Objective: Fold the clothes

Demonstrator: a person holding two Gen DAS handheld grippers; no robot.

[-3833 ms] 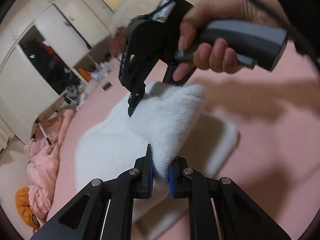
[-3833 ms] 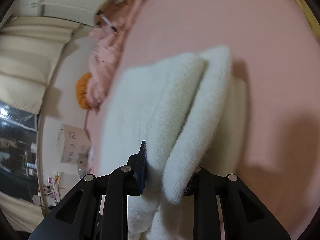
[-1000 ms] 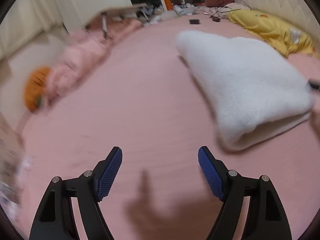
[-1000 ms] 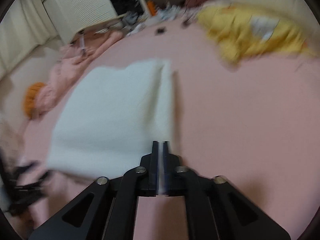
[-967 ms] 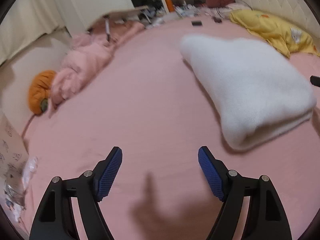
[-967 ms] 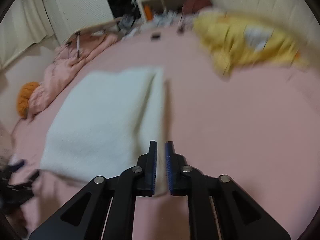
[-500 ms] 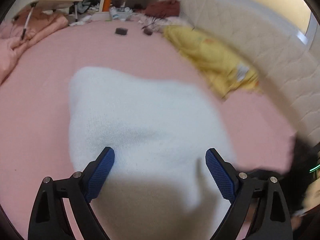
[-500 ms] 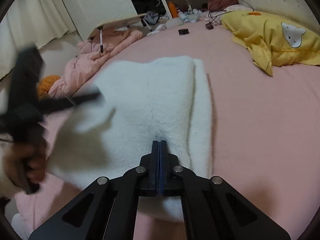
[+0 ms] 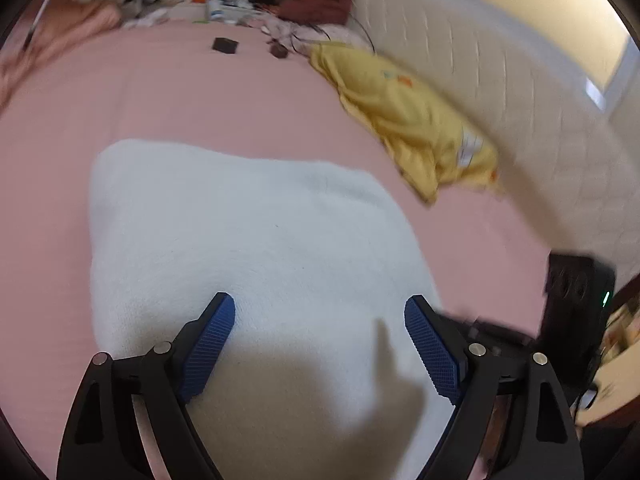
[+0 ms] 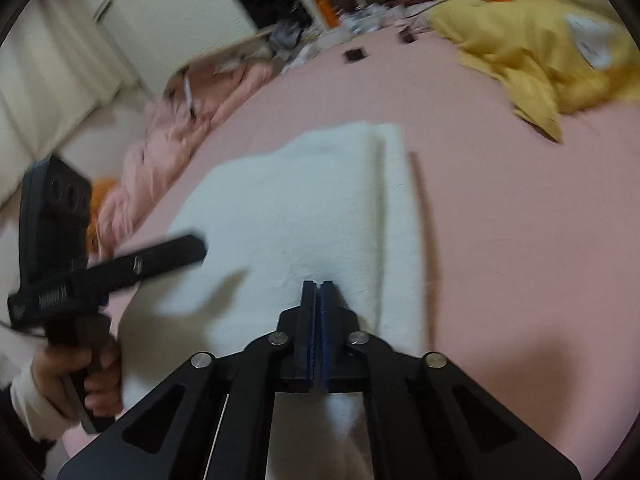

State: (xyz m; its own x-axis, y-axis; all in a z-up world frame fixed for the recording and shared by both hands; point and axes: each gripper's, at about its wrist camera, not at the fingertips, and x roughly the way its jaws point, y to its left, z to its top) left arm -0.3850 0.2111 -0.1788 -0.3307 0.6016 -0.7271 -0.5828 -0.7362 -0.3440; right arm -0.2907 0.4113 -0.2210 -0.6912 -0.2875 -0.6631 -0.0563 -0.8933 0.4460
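Note:
A white fluffy sweater lies folded into a thick rectangle on the pink bed sheet. My left gripper hovers over its near part. The jaws stand wide and are closing, the blue pads pressing on nothing, with the sweater beneath them. In the right wrist view the sweater shows a folded strip along its right side. My right gripper is shut, tips down on the sweater's near edge; whether fabric is pinched I cannot tell. A hand holds the left tool at the left.
A crumpled yellow garment lies to the right of the sweater on the bed. Pink bedding and an orange cushion are heaped at the bed's left edge. Small dark items and clutter sit at the far end. A quilted wall runs along the right.
My left gripper swung from over bare pink sheet to over the sweater. My right gripper's jaws came together and it sank onto the sweater's near edge.

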